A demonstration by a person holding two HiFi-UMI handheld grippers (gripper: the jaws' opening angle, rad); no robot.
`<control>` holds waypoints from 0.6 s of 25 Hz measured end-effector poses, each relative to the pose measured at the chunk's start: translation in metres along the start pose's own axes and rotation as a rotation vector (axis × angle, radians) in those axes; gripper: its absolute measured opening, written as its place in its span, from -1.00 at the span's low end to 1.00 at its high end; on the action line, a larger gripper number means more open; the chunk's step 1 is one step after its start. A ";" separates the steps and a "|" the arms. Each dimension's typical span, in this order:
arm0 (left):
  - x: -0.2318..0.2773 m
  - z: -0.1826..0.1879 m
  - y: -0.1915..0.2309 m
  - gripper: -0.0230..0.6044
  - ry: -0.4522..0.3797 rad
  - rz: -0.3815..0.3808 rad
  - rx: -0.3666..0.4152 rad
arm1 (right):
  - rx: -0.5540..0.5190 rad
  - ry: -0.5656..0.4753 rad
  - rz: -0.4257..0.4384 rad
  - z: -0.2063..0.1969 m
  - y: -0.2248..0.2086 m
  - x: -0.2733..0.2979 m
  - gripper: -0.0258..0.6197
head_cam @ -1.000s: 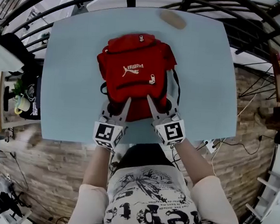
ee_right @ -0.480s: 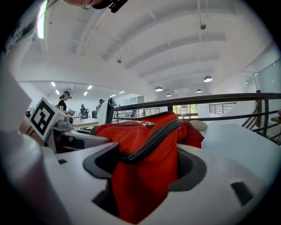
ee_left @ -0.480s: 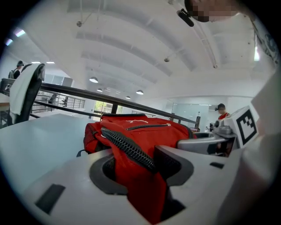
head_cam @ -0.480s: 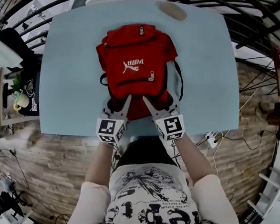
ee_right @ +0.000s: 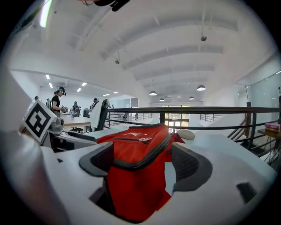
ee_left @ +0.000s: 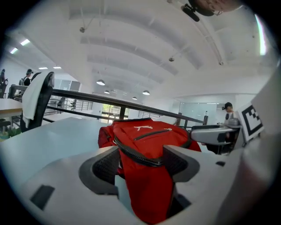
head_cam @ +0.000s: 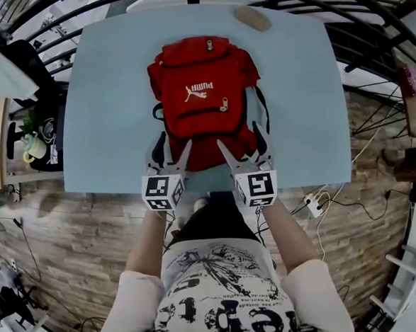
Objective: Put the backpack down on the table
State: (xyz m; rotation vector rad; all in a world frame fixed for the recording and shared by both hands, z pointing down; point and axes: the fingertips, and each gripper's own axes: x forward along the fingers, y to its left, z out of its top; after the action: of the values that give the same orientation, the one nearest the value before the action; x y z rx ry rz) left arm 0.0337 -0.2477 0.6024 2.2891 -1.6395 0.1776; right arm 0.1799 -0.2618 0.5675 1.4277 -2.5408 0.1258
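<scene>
A red backpack (head_cam: 202, 101) with a white logo lies flat on the light blue table (head_cam: 106, 105), its front pocket facing up. My left gripper (head_cam: 171, 151) and right gripper (head_cam: 243, 150) sit side by side at the bag's near edge. Both sets of jaws are opening. In the left gripper view the bag's red fabric and black piping (ee_left: 140, 160) lie between the jaws of my left gripper (ee_left: 142, 161), with a strip of table showing beside one pad. In the right gripper view the backpack (ee_right: 131, 176) lies loosely between the spread jaws of my right gripper (ee_right: 142, 163).
A beige oval object (head_cam: 252, 17) lies at the table's far edge. Black railings (head_cam: 387, 39) curve round the back and right. A chair draped with white cloth (head_cam: 16, 63) stands to the left. The table's near edge (head_cam: 206, 186) runs just under the grippers.
Both grippers' jaws have spread apart and let go of the backpack's near edge. The grippers have drawn back a little toward the person, and the bag now rests flat.
</scene>
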 end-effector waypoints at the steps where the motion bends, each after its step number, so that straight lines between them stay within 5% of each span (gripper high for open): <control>1: -0.006 0.005 0.000 -0.02 -0.007 0.000 0.002 | -0.009 -0.001 0.000 0.005 0.001 -0.005 0.28; 5: -0.030 0.030 -0.006 -0.02 -0.035 -0.018 0.036 | -0.019 0.004 0.004 0.024 0.009 -0.020 0.10; 10: -0.062 0.080 -0.023 -0.09 -0.133 -0.060 0.084 | 0.013 -0.008 0.021 0.056 0.020 -0.037 -0.39; 13: -0.081 0.104 -0.033 -0.59 -0.171 -0.070 0.111 | 0.005 -0.035 0.007 0.082 0.024 -0.051 -0.58; 15: -0.090 0.118 -0.038 -0.73 -0.187 -0.090 0.129 | 0.005 -0.038 -0.013 0.099 0.024 -0.060 -0.69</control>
State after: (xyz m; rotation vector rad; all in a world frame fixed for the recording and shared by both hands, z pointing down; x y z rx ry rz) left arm 0.0291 -0.1943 0.4586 2.5386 -1.6521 0.0502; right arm 0.1742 -0.2172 0.4582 1.4616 -2.5627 0.1037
